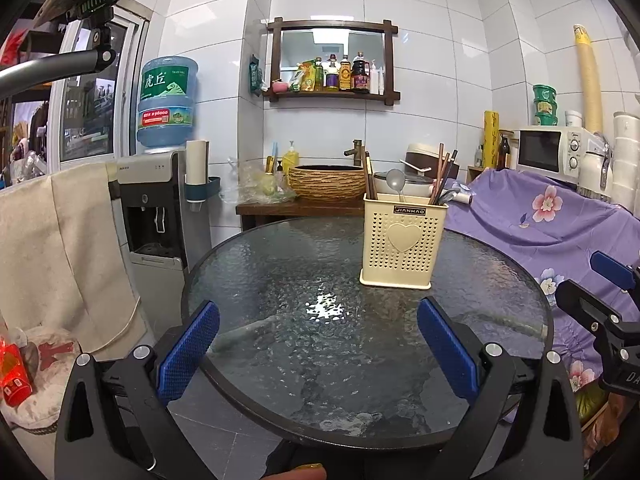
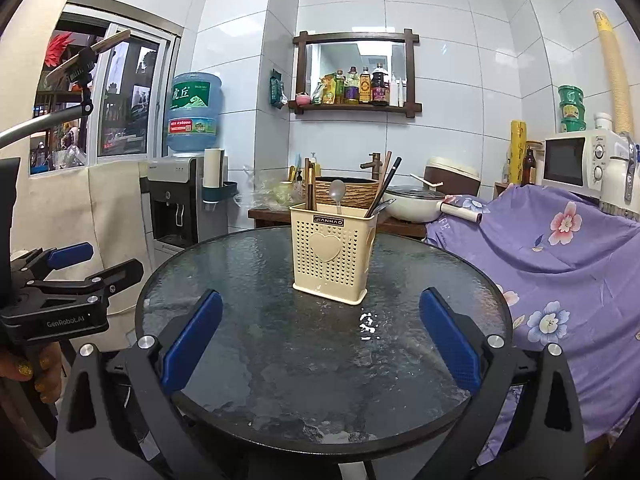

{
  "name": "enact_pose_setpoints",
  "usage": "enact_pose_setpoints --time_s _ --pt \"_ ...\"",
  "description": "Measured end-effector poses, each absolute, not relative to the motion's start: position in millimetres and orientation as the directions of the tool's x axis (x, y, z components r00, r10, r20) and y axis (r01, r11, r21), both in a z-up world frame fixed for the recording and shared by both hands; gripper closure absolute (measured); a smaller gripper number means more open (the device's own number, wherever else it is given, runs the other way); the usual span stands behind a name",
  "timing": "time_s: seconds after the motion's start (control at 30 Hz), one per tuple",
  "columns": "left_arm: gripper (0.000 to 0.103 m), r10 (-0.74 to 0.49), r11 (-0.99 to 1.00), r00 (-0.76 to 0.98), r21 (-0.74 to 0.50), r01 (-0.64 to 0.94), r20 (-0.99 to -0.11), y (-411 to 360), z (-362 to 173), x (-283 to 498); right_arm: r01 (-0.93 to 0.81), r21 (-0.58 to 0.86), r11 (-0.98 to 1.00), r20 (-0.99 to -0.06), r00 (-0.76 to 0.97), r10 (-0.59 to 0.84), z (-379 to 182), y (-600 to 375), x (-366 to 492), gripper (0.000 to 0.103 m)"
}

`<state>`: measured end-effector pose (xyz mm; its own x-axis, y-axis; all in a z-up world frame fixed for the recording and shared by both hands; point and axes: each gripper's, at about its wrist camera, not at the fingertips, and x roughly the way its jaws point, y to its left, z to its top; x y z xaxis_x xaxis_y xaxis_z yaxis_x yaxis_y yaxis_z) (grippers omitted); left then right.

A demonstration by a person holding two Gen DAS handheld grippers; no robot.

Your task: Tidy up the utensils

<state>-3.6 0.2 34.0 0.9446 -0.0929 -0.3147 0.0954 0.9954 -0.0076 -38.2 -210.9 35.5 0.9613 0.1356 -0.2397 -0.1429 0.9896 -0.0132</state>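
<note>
- Caddy (image 1: 402, 240) sat upright on the glass table (image 1: 280, 360), approx 1 o'clock from table ctr in your left wrist view, 12 o'clock in the right.
- Looked like thin perforated plastic: prob light, fairly stiff, easy to tip or skid on glass. I'd grip the rim, not the walls.
- Chopsticks (image 2: 310, 184), spoon (image 2: 337, 194), darker utensils (image 2: 386, 190) stood inside it. Stiff, slim, prob slick; pinch mid-shaft w/ pads across.
- Your left gripper (image 1: 318, 356): spread wide, nothing held or touched, at the 6 o'clock edge.
- Your right gripper (image 2: 320, 348): same, wide apart, empty, well short of the caddy.
</note>
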Motion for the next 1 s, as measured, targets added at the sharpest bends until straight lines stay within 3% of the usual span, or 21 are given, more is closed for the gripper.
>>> enact_pose_setpoints --time_s 1.0 --pt "0.006 -0.120 0.992 0.935 0.002 0.128 -0.335 -6.0 33.2 2.3 -0.131 0.003 0.991 -0.257 0.958 0.127 30.9 -212.8 -32.2 0.006"
